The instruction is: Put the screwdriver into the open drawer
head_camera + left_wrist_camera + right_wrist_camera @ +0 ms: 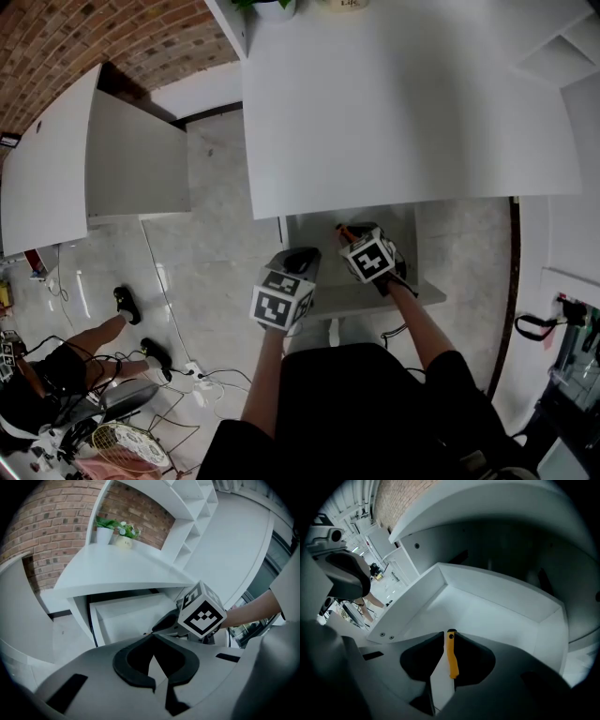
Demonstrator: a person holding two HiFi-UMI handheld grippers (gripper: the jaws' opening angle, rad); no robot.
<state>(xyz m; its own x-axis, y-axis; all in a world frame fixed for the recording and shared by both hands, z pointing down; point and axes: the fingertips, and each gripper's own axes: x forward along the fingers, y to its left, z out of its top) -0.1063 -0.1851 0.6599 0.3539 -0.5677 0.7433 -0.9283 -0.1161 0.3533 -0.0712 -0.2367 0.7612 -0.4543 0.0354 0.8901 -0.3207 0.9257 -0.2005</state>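
Note:
A white drawer (314, 232) stands pulled out from under the white desk (403, 103). My right gripper (354, 231) hangs over it, shut on the screwdriver (452, 656). The yellow handle runs up between the jaws to the fingertips of the right gripper (450, 633), with the bare drawer floor (487, 616) beneath. In the head view an orange end of the screwdriver (343, 229) pokes out beyond the gripper. My left gripper (305, 255) hovers at the drawer's near left corner. The left gripper (152, 637) is shut with nothing in it and looks at the drawer (126, 616) and the right gripper's marker cube (202, 613).
Potted plants (112, 527) stand at the desk's back edge by the brick wall. A white cabinet (94, 159) stands to the left. Cables (178, 375) and a person's feet in dark shoes (125, 302) are on the floor at lower left.

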